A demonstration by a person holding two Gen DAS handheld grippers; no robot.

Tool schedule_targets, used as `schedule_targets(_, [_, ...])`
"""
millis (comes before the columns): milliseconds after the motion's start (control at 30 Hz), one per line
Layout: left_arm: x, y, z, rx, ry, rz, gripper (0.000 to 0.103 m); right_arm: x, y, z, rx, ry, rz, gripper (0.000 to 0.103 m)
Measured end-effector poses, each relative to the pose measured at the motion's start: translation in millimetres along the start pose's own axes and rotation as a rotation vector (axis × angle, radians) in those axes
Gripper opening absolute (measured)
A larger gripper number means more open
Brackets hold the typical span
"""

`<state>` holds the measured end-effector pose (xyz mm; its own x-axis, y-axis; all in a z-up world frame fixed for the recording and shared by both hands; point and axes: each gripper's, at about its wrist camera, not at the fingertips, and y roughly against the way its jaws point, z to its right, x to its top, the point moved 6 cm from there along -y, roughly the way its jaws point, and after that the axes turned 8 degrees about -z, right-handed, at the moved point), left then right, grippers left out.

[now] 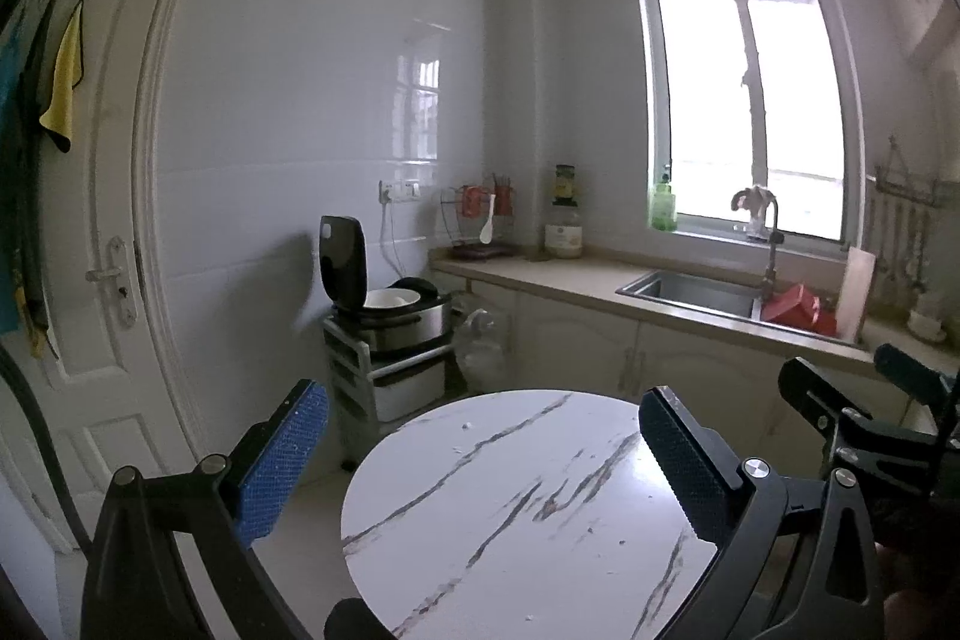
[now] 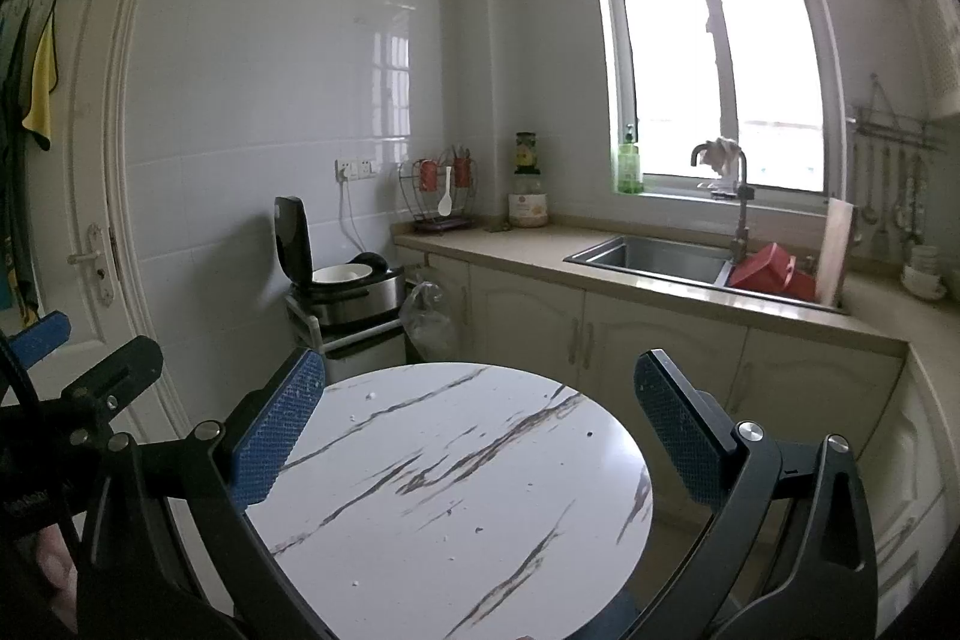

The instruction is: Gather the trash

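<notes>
**Only crumbs for trash, and both tongs released**

Only small white crumbs [image 2: 372, 396] show as trash — scattered on the round marble table [image 2: 540, 550], ahead of and below both grippers, too small to show any long axis. Right gripper [image 2: 480, 421] hangs over the table with jaws spread wide; left gripper [image 1: 483, 454] likewise, holding nothing. Neither looks clearly nearer. A plastic bag [image 2: 427, 319] hangs by the cabinet beyond the table, a likely drop point.

Daylight floods in through the window [image 1: 750, 100] at two o'clock, blown out to white with no outside detail. It glares off the glossy wall tiles [image 1: 417, 112] near eleven o'clock. The room itself is dim and greyish. Fisheye bending curves the door [image 1: 114, 232] at nine o'clock, and corners vignette to black.
</notes>
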<state>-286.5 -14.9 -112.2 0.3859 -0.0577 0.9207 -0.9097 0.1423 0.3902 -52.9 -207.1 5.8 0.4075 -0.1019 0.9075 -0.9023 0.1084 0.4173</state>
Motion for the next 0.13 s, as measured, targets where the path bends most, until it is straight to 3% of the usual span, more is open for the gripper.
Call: schedule_targets(133, [2.4,0.7,-5.8,-0.011,-0.001,0.005,0.102,0.2,1.4,-1.2,-0.001,0.001,0.000,0.103])
